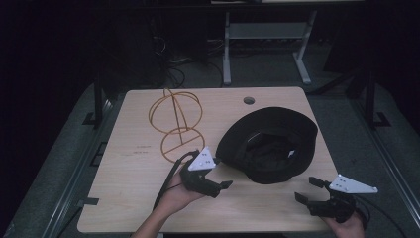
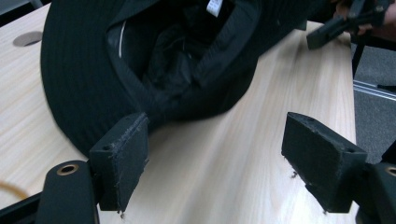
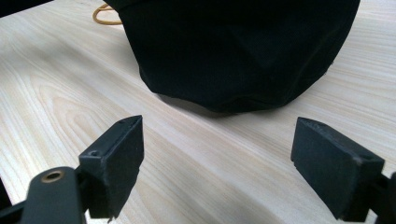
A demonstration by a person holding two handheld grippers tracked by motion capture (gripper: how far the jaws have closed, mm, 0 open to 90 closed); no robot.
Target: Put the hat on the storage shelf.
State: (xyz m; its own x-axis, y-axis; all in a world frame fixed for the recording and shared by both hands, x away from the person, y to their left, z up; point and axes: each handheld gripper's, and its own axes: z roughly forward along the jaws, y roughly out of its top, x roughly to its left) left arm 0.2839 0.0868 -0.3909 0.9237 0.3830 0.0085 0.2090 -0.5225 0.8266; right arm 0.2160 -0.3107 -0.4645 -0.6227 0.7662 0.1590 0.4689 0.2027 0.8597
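Left gripper (image 1: 221, 174) and right gripper (image 1: 307, 190) fingers spread (empty), black hat (image 1: 267, 144), pale wood table (image 1: 133, 168), dark room.

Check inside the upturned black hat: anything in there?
The black hat lies opening-up on the table. Inside: dark crumpled lining and a small white label at the inner band. No separate object is visible, though the folds hide the crown's bottom.

The hat (image 1: 267, 144) lies upturned on the worktop (image 1: 129, 198), at about three o'clock from its middle. The wire stand (image 1: 176, 121) sits at the hat's ten o'clock, just beside it. The left gripper (image 1: 220, 173) hovers at the hat's seven o'clock, the right gripper (image 1: 309, 189) at its five o'clock.
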